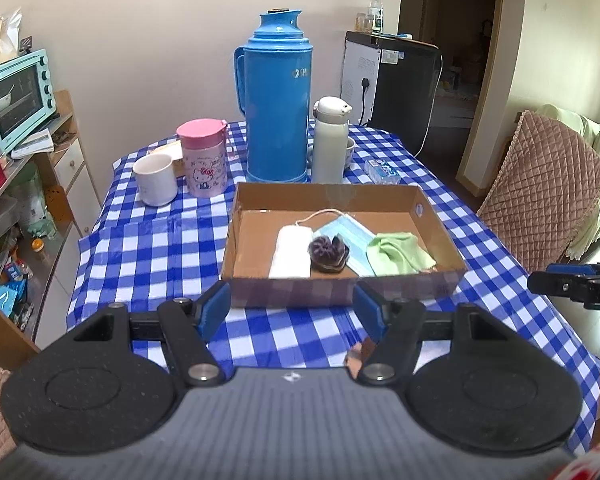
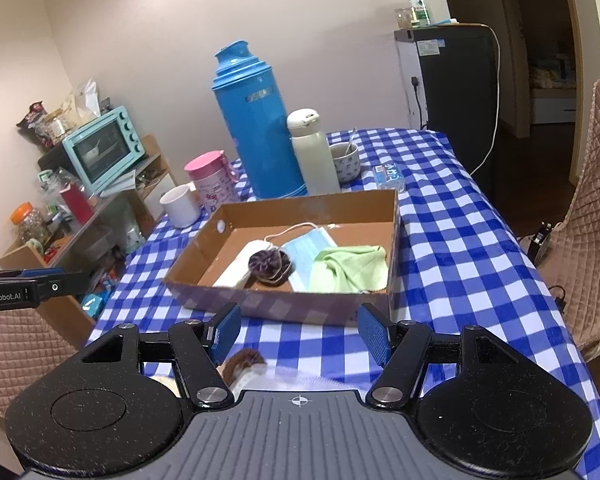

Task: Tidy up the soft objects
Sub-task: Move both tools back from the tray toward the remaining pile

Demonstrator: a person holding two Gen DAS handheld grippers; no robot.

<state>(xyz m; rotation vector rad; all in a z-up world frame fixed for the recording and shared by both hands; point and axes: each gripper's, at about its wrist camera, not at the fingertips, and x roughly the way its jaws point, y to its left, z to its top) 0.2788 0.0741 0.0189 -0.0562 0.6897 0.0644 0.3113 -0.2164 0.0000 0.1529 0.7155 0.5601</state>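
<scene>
While four soft items fill one cardboard box [image 1: 342, 290], both tools empty

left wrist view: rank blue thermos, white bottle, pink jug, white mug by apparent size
1. blue thermos, clearly largest.
2. white bottle and pink jug: look about alike, not ranked.
3. white mug, smallest.
All stand at a similar depth behind the cardboard box, so distance skews little.

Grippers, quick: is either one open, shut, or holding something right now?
Left gripper: open, holding nothing, short of the cardboard box.
Right gripper: open, holding nothing.
</scene>
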